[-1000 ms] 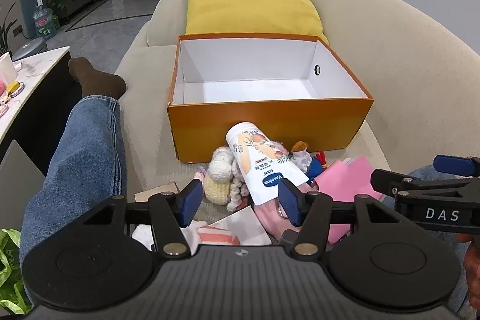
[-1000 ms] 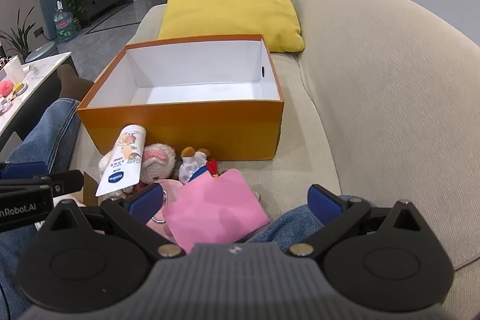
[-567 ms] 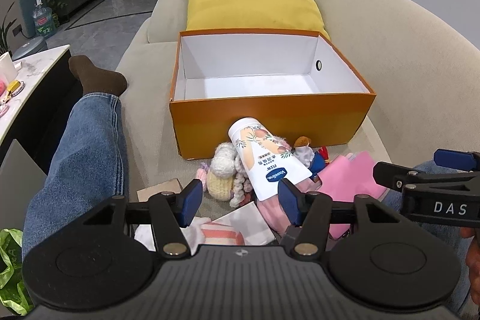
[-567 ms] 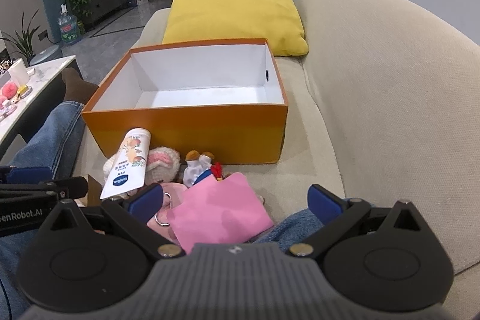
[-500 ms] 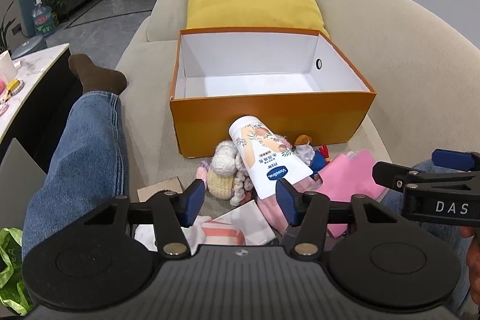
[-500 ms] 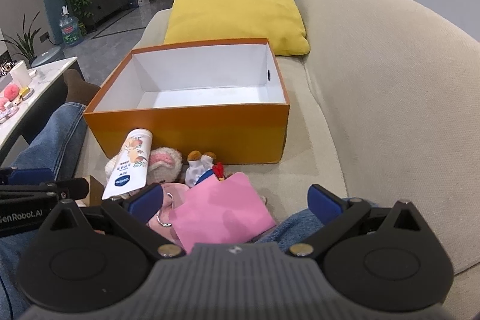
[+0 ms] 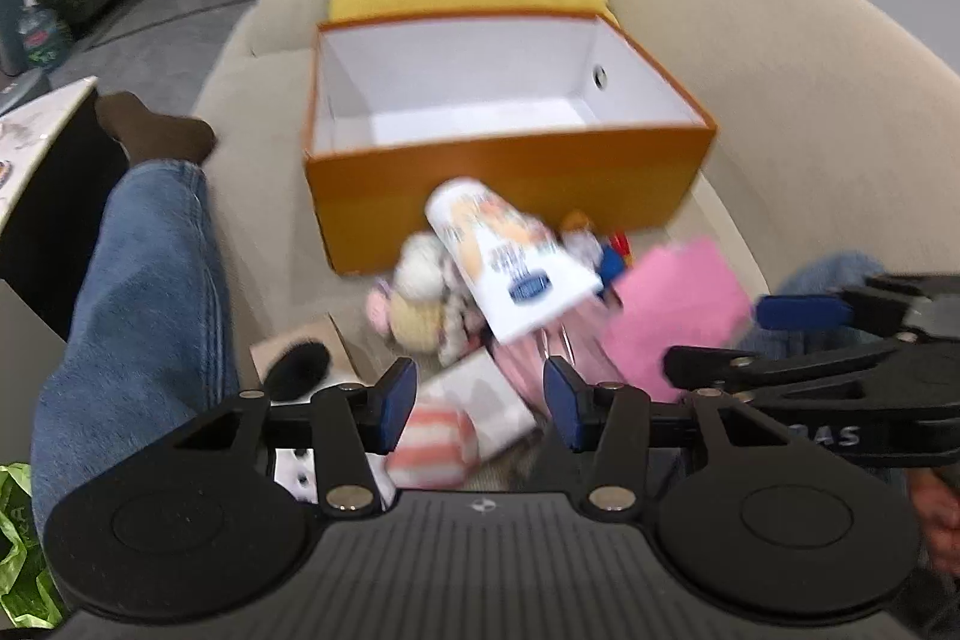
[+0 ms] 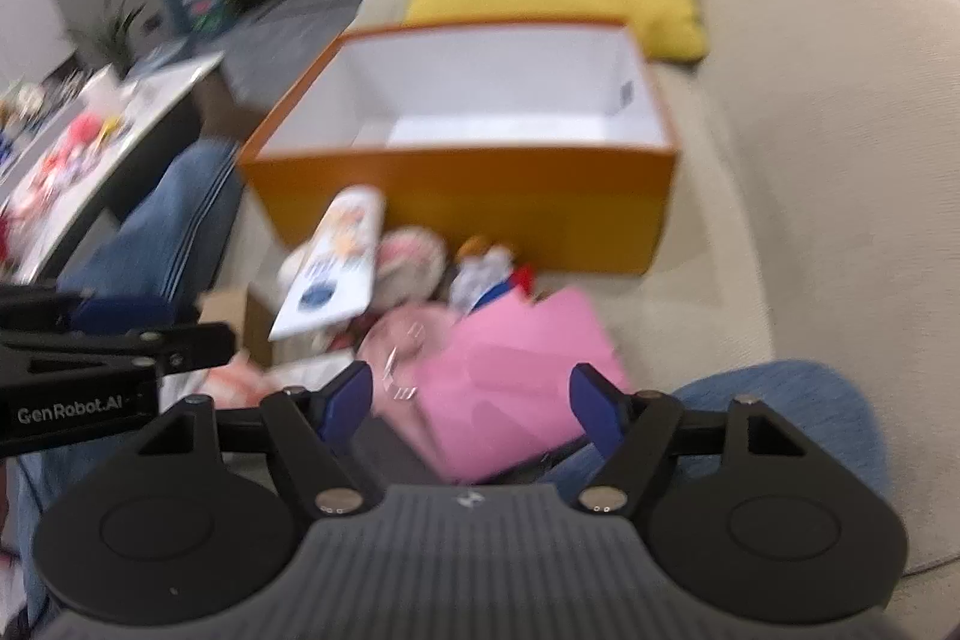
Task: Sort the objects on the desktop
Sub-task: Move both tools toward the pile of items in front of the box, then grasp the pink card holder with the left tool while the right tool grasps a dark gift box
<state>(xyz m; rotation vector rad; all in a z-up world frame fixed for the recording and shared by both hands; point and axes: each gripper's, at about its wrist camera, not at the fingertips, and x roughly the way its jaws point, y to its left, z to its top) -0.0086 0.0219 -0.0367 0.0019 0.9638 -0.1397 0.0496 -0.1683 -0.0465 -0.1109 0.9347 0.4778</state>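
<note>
Both views are motion-blurred. The left gripper (image 7: 480,403) has its jaws parted moderately with nothing between them, above a striped pink-and-white soft item (image 7: 429,442). The right gripper (image 8: 471,406) is spread wide and empty over a flat pink paper pouch (image 8: 510,376). The white lotion tube with blue label (image 7: 510,259) lies atop the clutter, its far end just in front of the open orange cardboard box with white interior (image 7: 498,187) on the beige sofa (image 7: 810,112).
</note>
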